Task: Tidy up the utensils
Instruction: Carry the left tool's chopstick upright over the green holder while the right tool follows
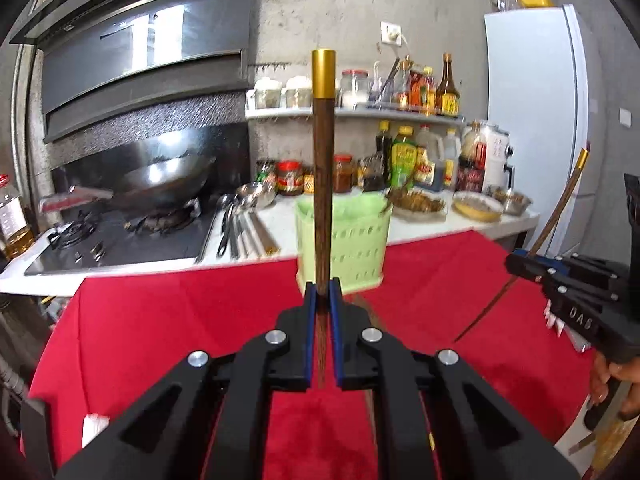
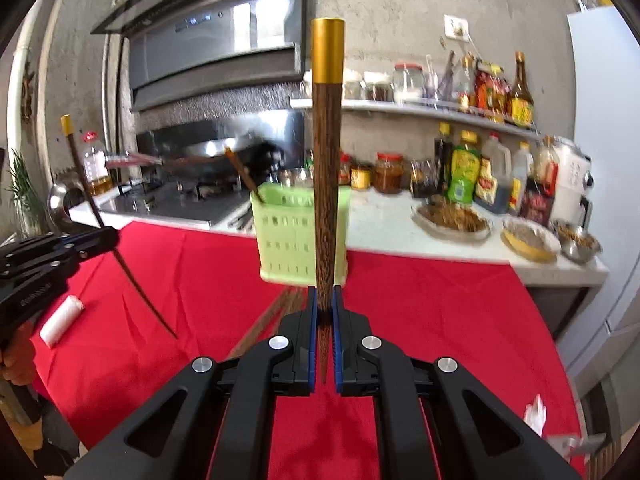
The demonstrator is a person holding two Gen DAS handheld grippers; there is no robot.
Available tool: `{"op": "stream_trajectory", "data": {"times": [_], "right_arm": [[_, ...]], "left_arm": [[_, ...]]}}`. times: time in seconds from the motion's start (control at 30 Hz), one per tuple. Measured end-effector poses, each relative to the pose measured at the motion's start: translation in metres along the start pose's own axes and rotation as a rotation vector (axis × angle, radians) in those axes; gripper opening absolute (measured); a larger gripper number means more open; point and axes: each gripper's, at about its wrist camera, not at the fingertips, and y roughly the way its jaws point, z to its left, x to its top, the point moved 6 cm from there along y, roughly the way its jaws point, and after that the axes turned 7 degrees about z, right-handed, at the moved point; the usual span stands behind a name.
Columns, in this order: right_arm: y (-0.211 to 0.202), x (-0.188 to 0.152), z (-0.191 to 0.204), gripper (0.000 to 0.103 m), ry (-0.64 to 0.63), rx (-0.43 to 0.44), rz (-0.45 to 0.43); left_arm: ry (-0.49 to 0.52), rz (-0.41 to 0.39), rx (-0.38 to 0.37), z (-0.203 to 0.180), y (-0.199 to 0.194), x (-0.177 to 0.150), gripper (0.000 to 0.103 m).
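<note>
My left gripper (image 1: 323, 293) is shut on a brown wooden chopstick (image 1: 323, 168) with a gold cap, held upright in front of the pale green utensil basket (image 1: 356, 240). At the right edge of that view my right gripper (image 1: 516, 266) grips a second gold-capped chopstick (image 1: 560, 208), which leans. In the right wrist view my right gripper (image 2: 325, 300) is shut on its chopstick (image 2: 327, 168). The green basket (image 2: 284, 236) stands behind it with one chopstick (image 2: 243, 176) inside. Loose chopsticks (image 2: 272, 316) lie on the red cloth (image 2: 420, 320). The left gripper (image 2: 110, 240) shows at the far left.
Behind the cloth runs a white counter (image 2: 380, 220) with food dishes (image 2: 452, 216), sauce bottles (image 2: 464, 172) and metal spoons (image 1: 234, 224). A wok (image 1: 168, 184) sits on the stove at the left, a fridge (image 1: 536, 100) at the right. A white roll (image 2: 60, 320) lies on the cloth.
</note>
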Motion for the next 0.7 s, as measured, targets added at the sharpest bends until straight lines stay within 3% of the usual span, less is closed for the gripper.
{"op": "stream_trajectory", "data": {"times": [0.2, 0.47, 0.7], "right_arm": [[0.015, 0.063, -0.005, 0.006, -0.023, 0.010, -0.079], [0.044, 0.127, -0.005, 0.006, -0.075, -0.026, -0.156], [0.073, 0.157, -0.011, 0.007, -0.073, -0.021, -0.178]], "left_arm": [[0.013, -0.080, -0.042, -0.008, 0.017, 0.061, 0.007], [0.050, -0.167, -0.010, -0.013, 0.047, 0.128, 0.007], [0.021, -0.175, -0.011, -0.002, 0.086, 0.150, 0.007]]}}
